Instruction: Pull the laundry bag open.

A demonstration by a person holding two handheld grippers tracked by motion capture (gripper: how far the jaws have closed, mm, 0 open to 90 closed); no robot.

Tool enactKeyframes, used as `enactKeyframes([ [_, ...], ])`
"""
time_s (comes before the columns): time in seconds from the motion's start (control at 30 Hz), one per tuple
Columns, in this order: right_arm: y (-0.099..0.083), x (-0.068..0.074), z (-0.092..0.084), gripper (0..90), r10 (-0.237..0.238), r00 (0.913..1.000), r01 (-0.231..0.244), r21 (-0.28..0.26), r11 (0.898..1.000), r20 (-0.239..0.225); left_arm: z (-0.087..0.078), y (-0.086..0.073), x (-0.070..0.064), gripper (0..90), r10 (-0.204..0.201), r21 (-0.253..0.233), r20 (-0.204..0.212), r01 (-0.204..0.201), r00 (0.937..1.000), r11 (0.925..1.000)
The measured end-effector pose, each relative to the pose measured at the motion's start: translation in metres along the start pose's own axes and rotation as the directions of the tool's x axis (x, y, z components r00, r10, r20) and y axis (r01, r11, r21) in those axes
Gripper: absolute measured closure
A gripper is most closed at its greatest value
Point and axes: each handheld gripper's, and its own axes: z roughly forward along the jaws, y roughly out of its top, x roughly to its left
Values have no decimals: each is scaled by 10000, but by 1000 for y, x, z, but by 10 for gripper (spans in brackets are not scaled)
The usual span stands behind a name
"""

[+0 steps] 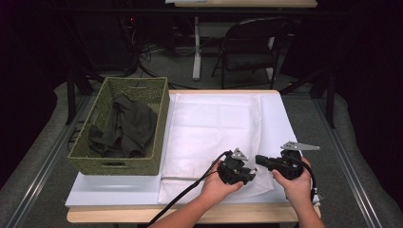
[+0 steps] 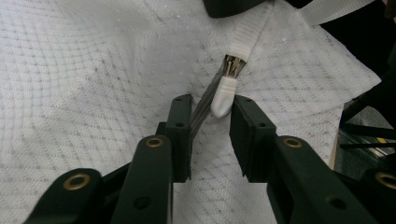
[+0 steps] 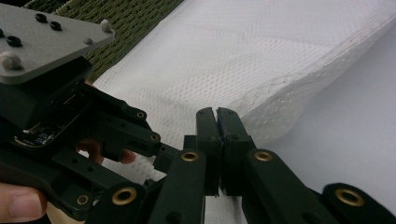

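A white mesh laundry bag lies flat on the table. Its grey zipper ends in a white pull tab. My left gripper is at the bag's near edge, open, and the pull tab sits between its jaw tips against the right-hand jaw. A white strap runs from the zipper's end up into the dark jaws of my right gripper, which is shut on it. In the high view the left gripper and right gripper face each other, almost touching, over the bag's near right corner.
A green woven basket holding dark clothes stands to the left of the bag. The bag rests on a white board over the wooden table, whose front edge is near. A folding chair stands beyond the table.
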Motion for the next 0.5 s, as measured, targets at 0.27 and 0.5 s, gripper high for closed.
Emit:
enactKeyframes([
  [0.27,0,1,0,885,-42,10000,42,4,10000,83,-4,0,-2,803,293,-252,20,-292,9996,9993],
  [0.5,-1,-1,-2,882,8,10000,-8,-52,10000,80,-9,1,-5,815,419,-424,66,-415,9991,9982],
])
